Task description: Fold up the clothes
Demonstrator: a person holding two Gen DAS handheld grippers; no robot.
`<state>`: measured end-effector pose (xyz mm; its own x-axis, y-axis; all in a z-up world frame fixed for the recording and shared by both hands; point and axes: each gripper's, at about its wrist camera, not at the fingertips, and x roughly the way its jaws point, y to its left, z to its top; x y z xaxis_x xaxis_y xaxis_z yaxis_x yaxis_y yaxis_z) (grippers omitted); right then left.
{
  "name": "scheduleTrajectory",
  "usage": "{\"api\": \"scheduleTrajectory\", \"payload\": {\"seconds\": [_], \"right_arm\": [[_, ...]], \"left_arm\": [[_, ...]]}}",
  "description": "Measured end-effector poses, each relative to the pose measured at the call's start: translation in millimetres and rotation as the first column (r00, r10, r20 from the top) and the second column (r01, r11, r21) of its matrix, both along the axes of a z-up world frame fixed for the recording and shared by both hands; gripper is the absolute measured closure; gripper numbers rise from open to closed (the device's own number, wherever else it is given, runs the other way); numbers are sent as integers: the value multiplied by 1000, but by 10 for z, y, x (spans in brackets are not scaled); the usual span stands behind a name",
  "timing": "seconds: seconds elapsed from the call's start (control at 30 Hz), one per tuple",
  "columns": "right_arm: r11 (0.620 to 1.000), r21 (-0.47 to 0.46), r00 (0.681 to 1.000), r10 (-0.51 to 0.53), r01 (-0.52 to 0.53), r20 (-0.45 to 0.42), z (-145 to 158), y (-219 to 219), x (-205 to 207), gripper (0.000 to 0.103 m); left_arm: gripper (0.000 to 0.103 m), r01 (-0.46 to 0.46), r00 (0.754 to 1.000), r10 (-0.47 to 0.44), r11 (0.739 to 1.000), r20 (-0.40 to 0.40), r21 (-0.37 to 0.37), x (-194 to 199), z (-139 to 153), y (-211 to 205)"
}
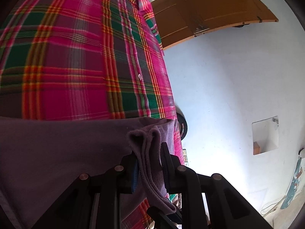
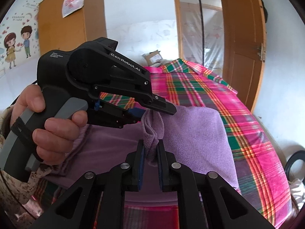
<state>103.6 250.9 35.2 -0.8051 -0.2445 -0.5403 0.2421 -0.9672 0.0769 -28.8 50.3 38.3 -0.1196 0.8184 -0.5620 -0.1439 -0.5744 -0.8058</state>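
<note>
A soft purple fleece garment (image 2: 198,139) lies on a bed covered with a pink, green and red plaid bedspread (image 2: 238,99), and both handheld grippers have hold of a bunched fold of it. In the right wrist view, the right gripper (image 2: 150,152) sits at the bottom centre, its two black fingers with blue pads closed to a narrow gap on a gathered ridge of the purple fabric that rises between them. Directly ahead and slightly above, the left gripper (image 2: 150,112) comes in from the left side, its black body printed with white lettering, and its fingers pinch the same ridge of fabric a little farther along. A person's hand (image 2: 49,126) wraps the grey handle of that left gripper, with a strap across it and a patterned sleeve (image 2: 22,187) at the wrist. The rest of the garment spreads flat to the right of both grippers, toward the bed's right edge. In the left wrist view, the left gripper (image 1: 149,164) is clamped on a doubled, rolled edge of the purple fleece garment (image 1: 57,152), which fills the lower left, with the plaid bedspread (image 1: 76,57) beyond it. A wooden door (image 2: 246,47) and pale walls stand behind the bed.
</note>
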Motion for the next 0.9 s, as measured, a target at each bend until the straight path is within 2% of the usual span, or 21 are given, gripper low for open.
{"api": "scheduleTrajectory", "payload": {"seconds": [0.13, 0.27, 0.4, 0.6, 0.9], "right_arm": [[1000, 0, 1000, 30, -30, 3, 16, -151, 49, 91], [998, -8, 998, 57, -57, 18, -7, -284, 99, 91], [996, -15, 996, 83, -83, 33, -33, -386, 104, 91], [995, -5, 991, 100, -100, 85, -194, -547, 119, 91], [995, 5, 986, 101, -103, 136, -338, -611, 54, 90]], "left_arm": [[83, -21, 1000, 21, 1000, -2, -8, -12, -52, 204], [83, -44, 999, 44, 999, 0, -22, 7, -132, 185], [83, -77, 997, 77, 997, 15, -26, 61, -172, 33], [84, -128, 991, 131, 989, 37, -71, 44, -378, -128], [84, -136, 987, 143, 986, 70, -93, 59, -576, -197]]}}
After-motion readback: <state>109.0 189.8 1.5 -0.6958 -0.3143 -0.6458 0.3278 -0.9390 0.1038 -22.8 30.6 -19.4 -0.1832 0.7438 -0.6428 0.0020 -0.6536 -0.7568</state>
